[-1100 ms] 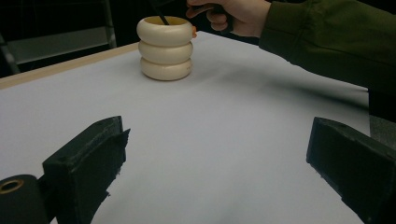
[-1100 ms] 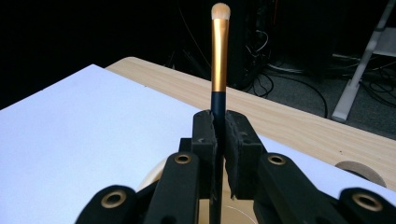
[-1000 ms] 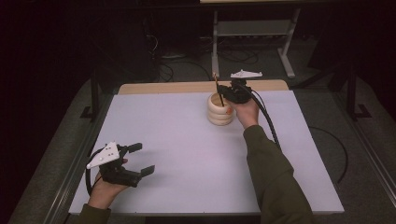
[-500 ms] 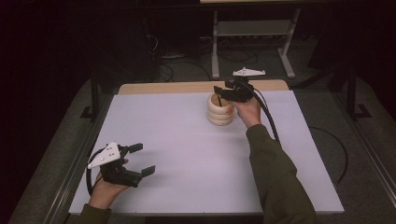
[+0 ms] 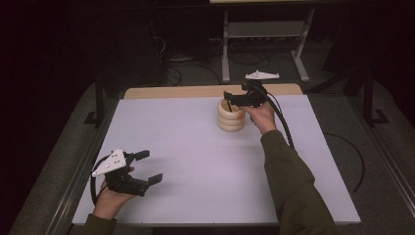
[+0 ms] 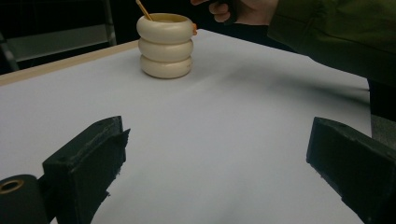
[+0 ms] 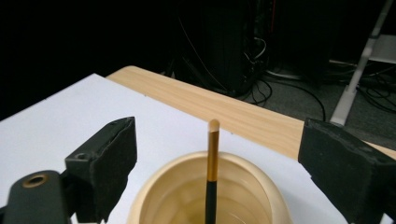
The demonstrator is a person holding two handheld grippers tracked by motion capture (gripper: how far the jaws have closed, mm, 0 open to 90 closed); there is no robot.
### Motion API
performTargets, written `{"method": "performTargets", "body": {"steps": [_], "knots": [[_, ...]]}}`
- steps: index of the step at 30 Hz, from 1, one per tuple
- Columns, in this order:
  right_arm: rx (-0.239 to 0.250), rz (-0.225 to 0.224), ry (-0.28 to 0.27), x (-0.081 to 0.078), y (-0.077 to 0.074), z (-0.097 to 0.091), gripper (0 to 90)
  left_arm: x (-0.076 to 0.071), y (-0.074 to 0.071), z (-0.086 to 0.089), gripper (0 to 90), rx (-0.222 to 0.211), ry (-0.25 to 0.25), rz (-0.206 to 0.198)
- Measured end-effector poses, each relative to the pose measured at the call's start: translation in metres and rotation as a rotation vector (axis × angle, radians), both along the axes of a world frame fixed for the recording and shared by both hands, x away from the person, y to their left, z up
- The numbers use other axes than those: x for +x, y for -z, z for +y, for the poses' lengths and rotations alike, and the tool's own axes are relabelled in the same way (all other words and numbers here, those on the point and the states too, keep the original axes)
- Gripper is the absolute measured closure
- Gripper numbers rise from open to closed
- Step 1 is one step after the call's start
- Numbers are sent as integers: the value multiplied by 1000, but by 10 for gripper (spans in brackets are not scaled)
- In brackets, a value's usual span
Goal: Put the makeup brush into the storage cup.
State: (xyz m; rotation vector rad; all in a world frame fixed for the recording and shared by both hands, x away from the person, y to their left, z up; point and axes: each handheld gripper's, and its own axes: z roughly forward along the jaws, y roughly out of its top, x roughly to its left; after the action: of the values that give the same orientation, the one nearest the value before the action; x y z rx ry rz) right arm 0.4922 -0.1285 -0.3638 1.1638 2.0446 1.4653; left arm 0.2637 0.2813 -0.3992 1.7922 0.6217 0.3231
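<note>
A dimly lit room surrounds a white-topped table (image 5: 195,161) with a pale wooden strip (image 5: 176,91) along its 12 o'clock edge, standing on grey carpeted floor (image 5: 381,147), with a light metal stand (image 5: 266,29) at 12 o'clock and dark cables (image 5: 181,73) at 11 o'clock.

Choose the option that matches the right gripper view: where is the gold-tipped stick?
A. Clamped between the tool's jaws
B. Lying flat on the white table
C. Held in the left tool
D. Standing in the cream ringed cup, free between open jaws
D: the stick rises out of the cream ringed cup, and the right tool has its jaws wide apart, touching nothing.
</note>
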Motion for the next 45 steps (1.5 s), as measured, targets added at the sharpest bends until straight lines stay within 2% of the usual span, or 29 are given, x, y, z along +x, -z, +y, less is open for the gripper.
{"method": "performTargets", "body": {"steps": [6, 11, 15, 30, 45], "knots": [[-21, 24, 2, -4, -3, -3, 103, 1, 0, -1, 40, 2, -5, 5], [-41, 14, -2, -7, -6, -8, 106, 2, 1, -2, 41, 7, -5, 4], [-35, 20, 0, -10, -7, -11, 109, 1, 2, -3, 40, 4, -2, 4], [-75, 25, -30, -34, -2, -21, 107, 0, 2, -1, 40, 3, 0, 5], [-60, 17, -61, -62, 4, -34, 106, 0, 2, -1, 40, 10, -1, 7]]}}
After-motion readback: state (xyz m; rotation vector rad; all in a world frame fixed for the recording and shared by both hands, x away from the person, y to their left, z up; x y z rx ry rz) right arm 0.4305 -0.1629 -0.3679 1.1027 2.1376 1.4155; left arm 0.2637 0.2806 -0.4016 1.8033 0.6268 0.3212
